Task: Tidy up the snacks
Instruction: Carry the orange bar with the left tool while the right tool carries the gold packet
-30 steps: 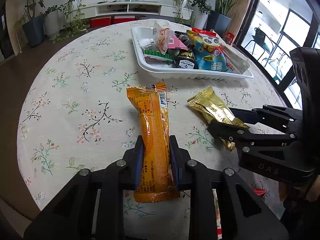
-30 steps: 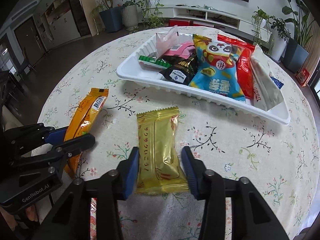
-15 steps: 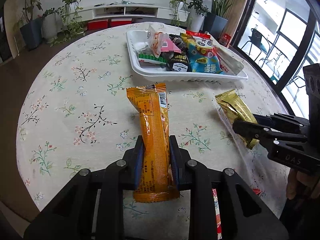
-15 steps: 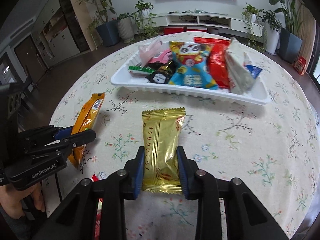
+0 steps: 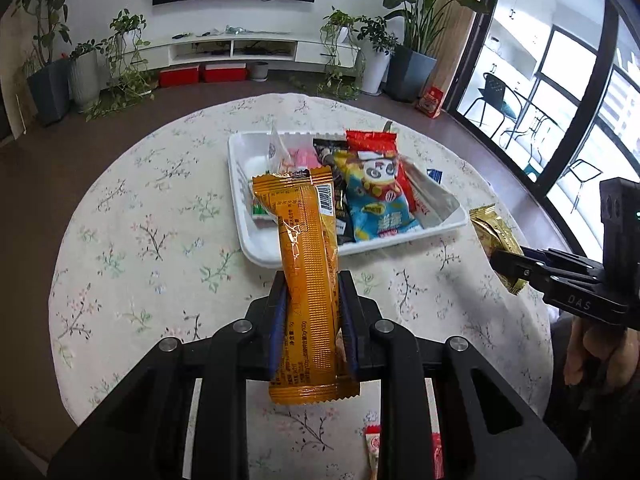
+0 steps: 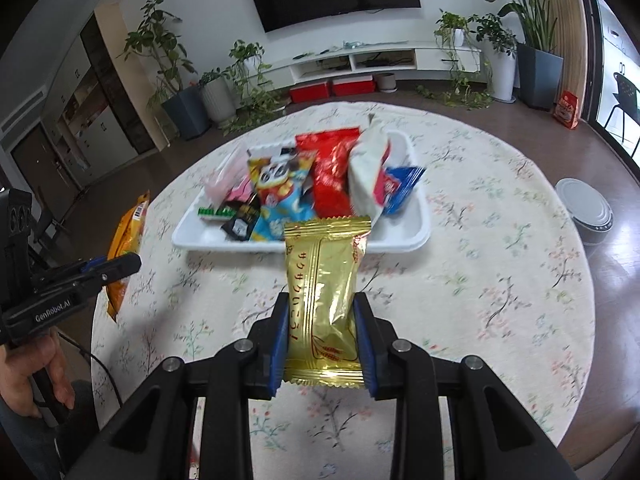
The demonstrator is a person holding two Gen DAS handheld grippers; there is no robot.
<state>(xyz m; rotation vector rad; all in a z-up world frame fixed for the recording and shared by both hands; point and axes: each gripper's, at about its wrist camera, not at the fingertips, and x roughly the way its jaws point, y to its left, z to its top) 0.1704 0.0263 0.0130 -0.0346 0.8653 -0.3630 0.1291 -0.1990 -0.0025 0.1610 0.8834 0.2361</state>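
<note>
My left gripper (image 5: 312, 292) is shut on a long orange snack packet (image 5: 306, 264) and holds it up above the table, its far end pointing at the white tray (image 5: 360, 246). My right gripper (image 6: 322, 316) is shut on a gold snack packet (image 6: 324, 280), lifted above the table in front of the tray (image 6: 404, 240). The tray holds several snack packets, among them a blue panda bag (image 5: 378, 200) and a red bag (image 6: 332, 172). The right gripper with the gold packet (image 5: 496, 240) shows at the right of the left wrist view; the left gripper with the orange packet (image 6: 124, 240) shows at the left of the right wrist view.
The round table has a floral cloth (image 5: 152, 240). A small red-and-white packet (image 5: 374, 444) lies near the front edge under my left gripper. A robot vacuum (image 6: 586, 212) sits on the floor to the right. Potted plants and a TV shelf stand behind.
Both grippers have lifted their packets off the table and risen, so the tray now sits lower and farther in both views. The right gripper closed on the gold packet.
</note>
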